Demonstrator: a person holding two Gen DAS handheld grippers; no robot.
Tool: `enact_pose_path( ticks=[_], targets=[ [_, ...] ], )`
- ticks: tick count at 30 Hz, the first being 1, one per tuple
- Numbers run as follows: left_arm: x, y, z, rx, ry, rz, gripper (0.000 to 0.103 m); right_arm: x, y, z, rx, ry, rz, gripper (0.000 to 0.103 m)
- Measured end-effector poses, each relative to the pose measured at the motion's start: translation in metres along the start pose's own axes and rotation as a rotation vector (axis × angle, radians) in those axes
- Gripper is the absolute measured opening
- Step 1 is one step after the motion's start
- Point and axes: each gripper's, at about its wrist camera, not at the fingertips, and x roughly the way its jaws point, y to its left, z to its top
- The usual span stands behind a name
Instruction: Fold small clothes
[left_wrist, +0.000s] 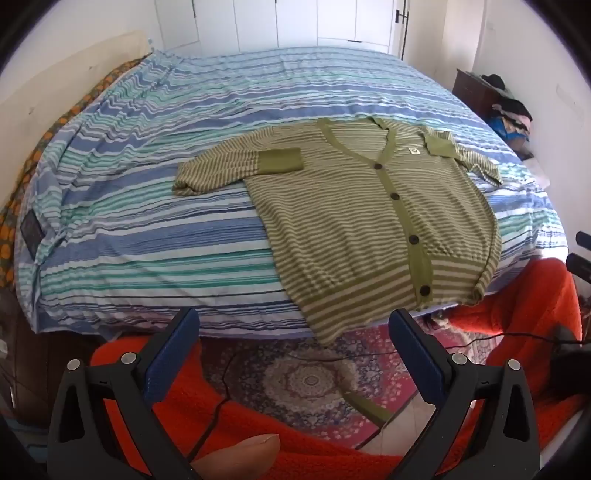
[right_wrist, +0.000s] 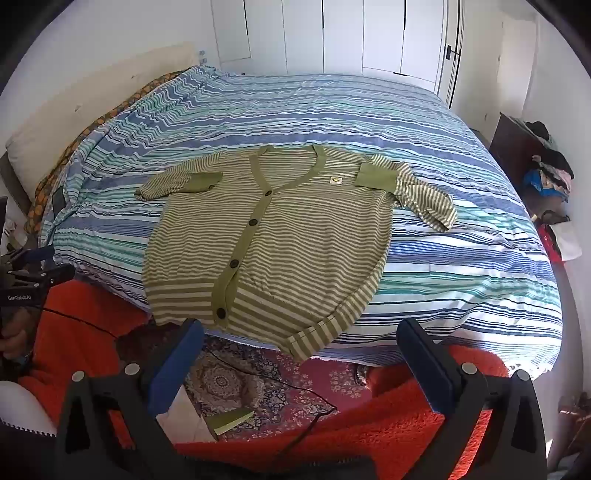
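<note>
The cardigan (right_wrist: 266, 236) at the bed's (right_wrist: 461, 258) near edge looks soft and light; take its hem corners. The left gripper (left_wrist: 293, 354) and the right gripper (right_wrist: 301, 365) are both wide open and empty.

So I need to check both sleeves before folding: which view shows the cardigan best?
The right wrist view: the cardigan lies central, both cuffs visible. In the left wrist view it sits off to the right, far sleeve partly hidden.

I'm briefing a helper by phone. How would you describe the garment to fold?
On the big bed under the blue, teal and white striped cover, near its front edge, lies an olive-and-cream striped knit cardigan. Dark buttons run down its solid green placket, and it is the only garment there.
</note>
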Motion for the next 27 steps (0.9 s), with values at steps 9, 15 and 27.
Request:
enact_pose_path(
  ticks=[9,15,27],
  targets=[
    [-0.003,0.006,0.007,0.006,-0.011,0.025,0.102,0.001,0.002,-0.001,0.007,0.008,0.014,0.103],
    [-0.003,-0.002,0.004,0.021,-0.021,0.038,0.102,0.002,0.007,0.000,0.018,0.014,-0.003,0.103],
    [0.000,0.008,0.009,-0.013,-0.020,0.117,0.103,0.004,-0.002,0.000,0.038,0.005,-0.005,0.103]
  ],
)
